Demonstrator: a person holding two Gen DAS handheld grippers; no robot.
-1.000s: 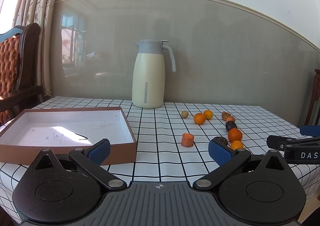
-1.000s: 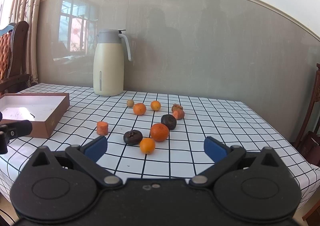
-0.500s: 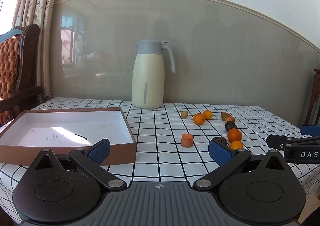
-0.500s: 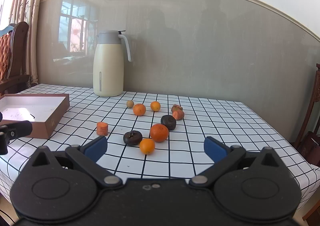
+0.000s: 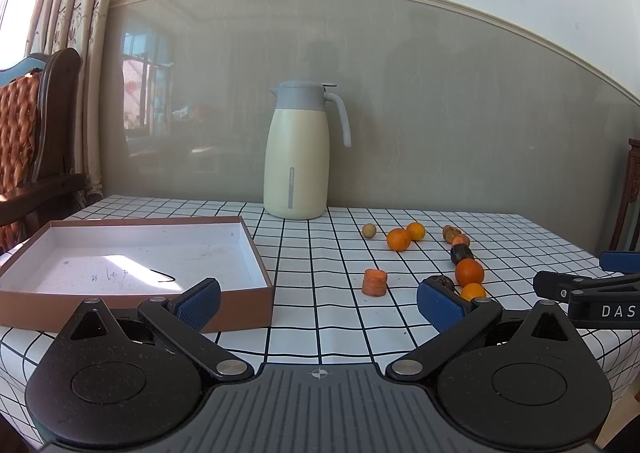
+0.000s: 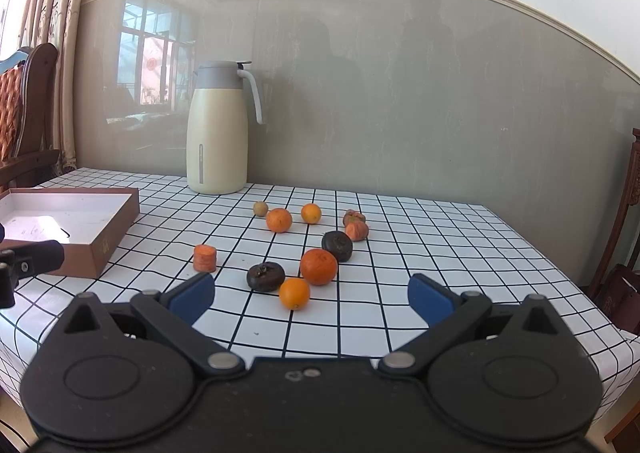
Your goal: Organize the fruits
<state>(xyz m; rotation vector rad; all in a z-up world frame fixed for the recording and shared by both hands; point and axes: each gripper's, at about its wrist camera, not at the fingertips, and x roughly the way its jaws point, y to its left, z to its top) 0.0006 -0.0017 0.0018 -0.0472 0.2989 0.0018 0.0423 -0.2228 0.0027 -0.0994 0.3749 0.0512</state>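
Grey-panelled wall and a cream thermos jug [image 6: 218, 133] stand behind the counter [image 6: 440, 253], which wears a white cloth with a black grid. Almost nothing has changed over the last second: both views sit nearly as they were, no fruit has shifted, and the job looks not yet begun.

The left tongs [image 5: 318, 303] are spread wide and hold nothing, hovering at the near edge beside the shallow brown cardboard box with a white inside [image 5: 256, 253], which has no fruit in it. The right tongs [image 6: 311, 299] are likewise spread and bare, facing the scattered fruit right of the box.

By my count:
- four oranges, the nearest small one [image 6: 295, 293] just ahead of the right tongs
- two dark wrinkled round fruits [image 6: 265, 276]
- two reddish shrivelled fruits [image 6: 356, 230]
- one small tan round fruit [image 6: 260, 208]
- one cut orange carrot stub [image 6: 205, 257]
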